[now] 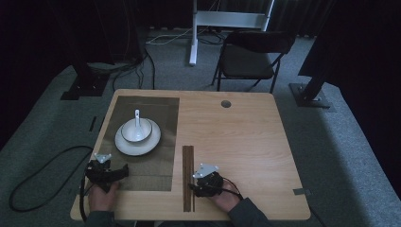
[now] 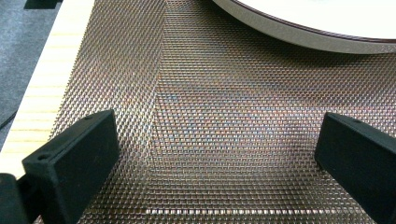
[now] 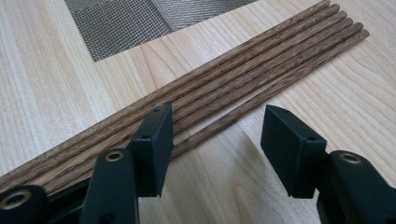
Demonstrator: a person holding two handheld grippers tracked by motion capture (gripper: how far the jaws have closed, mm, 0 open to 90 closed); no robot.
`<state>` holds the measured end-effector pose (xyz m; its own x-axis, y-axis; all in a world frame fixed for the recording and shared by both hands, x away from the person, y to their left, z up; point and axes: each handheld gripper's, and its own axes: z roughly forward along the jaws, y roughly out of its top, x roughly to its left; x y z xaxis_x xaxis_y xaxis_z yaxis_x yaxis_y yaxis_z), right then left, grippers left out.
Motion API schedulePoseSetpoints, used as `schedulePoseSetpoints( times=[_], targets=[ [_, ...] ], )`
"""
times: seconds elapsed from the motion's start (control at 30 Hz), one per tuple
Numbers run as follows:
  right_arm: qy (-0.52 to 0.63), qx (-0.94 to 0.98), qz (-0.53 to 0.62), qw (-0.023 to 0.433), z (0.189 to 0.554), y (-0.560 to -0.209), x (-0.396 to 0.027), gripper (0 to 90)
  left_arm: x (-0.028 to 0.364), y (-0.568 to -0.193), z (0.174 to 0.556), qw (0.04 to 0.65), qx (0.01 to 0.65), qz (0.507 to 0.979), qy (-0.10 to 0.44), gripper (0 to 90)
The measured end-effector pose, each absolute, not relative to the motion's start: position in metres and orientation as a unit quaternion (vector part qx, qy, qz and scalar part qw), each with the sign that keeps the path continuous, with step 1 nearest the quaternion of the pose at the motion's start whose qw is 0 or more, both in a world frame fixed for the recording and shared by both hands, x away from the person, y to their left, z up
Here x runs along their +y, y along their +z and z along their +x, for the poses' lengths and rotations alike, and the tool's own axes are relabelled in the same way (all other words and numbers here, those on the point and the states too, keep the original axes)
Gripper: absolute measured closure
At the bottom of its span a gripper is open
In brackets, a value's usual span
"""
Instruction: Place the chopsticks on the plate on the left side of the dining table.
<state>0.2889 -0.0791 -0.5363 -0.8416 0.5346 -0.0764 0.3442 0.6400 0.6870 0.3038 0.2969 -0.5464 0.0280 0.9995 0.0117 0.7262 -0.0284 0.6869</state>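
While the bundle of dark wooden chopsticks lay flat on the table just off the woven mat's right edge, the right gripper sat beside them, jaws spread and empty. Over on the mat, the left gripper was wide open too, near the plate holding a bowl and spoon.

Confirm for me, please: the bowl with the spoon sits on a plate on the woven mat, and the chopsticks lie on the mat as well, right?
Not quite. The chopsticks lie on the bare wooden table, just beside the mat, as the high view and the right gripper view show. The rest holds: the bowl with the spoon sits on the plate on the mat.
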Motion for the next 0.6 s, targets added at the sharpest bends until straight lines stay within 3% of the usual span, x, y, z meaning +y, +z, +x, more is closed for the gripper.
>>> schedulePoseSetpoints(
  times=[0.6],
  targets=[
    [0.340,0.888,0.271,0.149,0.2978,-0.5373,-0.0865,45.7,0.2969,-0.5464,0.3038,0.261,0.646,0.668,0.262,0.2]
  ],
)
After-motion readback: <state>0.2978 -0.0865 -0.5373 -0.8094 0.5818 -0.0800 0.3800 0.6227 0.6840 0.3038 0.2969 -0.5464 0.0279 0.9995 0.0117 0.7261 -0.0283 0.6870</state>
